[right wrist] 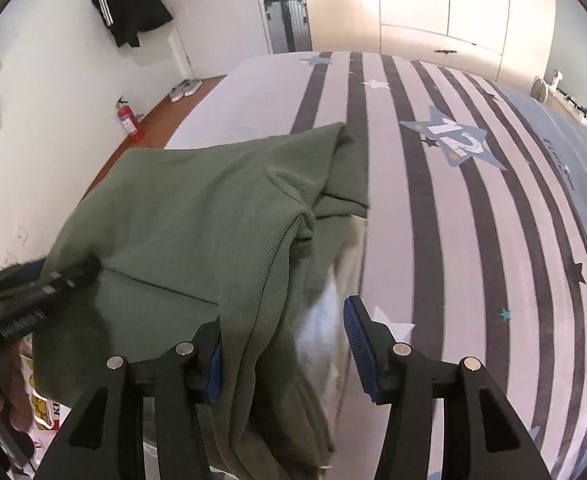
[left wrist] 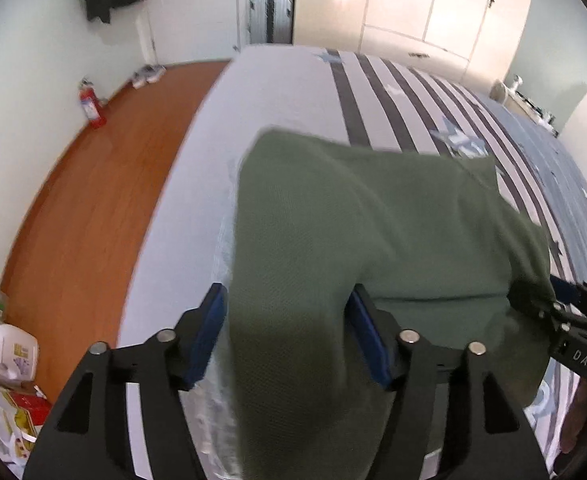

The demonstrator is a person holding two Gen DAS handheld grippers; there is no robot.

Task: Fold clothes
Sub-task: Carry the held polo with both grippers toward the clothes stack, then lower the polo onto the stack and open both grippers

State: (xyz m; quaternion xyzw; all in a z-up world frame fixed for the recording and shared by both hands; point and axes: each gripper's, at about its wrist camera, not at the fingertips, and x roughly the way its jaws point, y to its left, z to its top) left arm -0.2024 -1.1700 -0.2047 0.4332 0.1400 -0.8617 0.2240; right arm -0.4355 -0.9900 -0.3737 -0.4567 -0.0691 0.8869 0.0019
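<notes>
Left wrist view: the green shirt (left wrist: 333, 216) is draped over the striped bed (left wrist: 285, 80), passing between both spread-apart grippers (left wrist: 289, 332) (right wrist: 283, 344), neither visibly clamping it, presumably positioned for a fold.

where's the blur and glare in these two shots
Left wrist view: the green garment is motion-smeared at its far edge, and glare washes out the wardrobe doors. Right wrist view: the garment's knit is sharper, the same wardrobe glare shows, and fisheye bends the striped bedsheet in both.
</notes>
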